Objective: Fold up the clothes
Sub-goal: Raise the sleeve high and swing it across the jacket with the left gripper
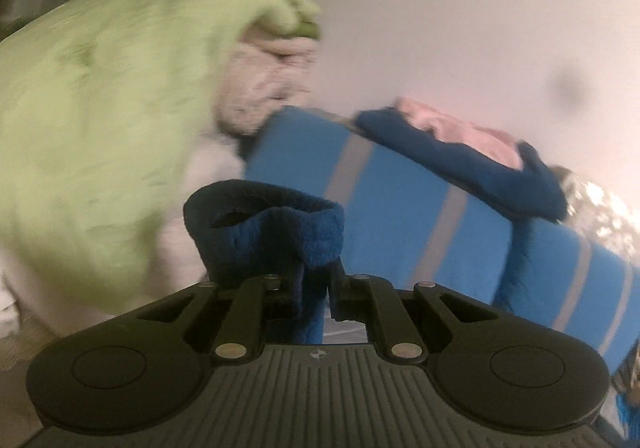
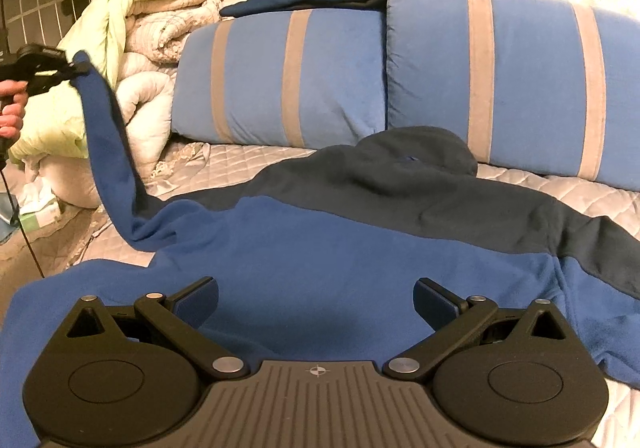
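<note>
At the upper left of the right wrist view, the left gripper [image 2: 78,66] is seen clenched on the cuff of the sleeve [image 2: 106,136] of the two-tone blue fleece hooded sweatshirt [image 2: 320,248], which is spread flat across the centre on the quilted grey bedspread [image 2: 580,192], in front of the blue striped cushions [image 2: 288,76]. The fleece is judged soft, light and limp, so hold is best taken at cuffs, hem or shoulder seams. At the lower centre, the right gripper [image 2: 316,300] is held released above the body panel; no containers are visible.
</note>
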`<state>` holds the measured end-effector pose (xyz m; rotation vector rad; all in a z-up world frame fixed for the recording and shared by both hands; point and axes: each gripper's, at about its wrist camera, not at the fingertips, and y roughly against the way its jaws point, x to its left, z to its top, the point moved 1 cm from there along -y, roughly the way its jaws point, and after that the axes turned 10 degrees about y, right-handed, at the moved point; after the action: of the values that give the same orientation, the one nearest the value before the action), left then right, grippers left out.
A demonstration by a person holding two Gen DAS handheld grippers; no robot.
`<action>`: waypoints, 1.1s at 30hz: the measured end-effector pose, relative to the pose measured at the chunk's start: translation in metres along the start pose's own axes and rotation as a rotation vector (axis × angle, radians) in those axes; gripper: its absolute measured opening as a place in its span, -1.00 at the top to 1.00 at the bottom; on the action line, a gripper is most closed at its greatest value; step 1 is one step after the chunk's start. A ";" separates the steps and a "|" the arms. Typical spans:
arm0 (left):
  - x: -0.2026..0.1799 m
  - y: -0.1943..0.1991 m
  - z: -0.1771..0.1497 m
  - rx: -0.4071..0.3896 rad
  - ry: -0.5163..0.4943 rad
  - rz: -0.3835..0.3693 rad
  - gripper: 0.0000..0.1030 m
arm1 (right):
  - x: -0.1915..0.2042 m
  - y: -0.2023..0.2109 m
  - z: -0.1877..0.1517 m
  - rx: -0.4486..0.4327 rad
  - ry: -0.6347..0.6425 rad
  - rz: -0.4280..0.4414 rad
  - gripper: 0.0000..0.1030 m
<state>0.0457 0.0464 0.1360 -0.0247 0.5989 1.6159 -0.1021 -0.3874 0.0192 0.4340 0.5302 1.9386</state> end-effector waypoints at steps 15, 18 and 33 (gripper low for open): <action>-0.090 -0.020 -0.041 0.055 -0.180 -0.136 0.80 | -0.005 0.000 0.000 -0.004 -0.020 0.027 -1.00; -0.108 -0.022 -0.052 0.065 -0.220 -0.179 0.80 | -0.005 0.000 0.000 -0.004 -0.023 0.030 -1.00; -0.220 -0.016 -0.157 0.182 -0.517 -0.534 -0.09 | -0.007 -0.004 -0.002 0.016 -0.048 0.040 -1.00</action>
<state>0.0426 -0.2169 0.0737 0.3329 0.2953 0.9873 -0.0971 -0.3928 0.0146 0.5034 0.5095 1.9581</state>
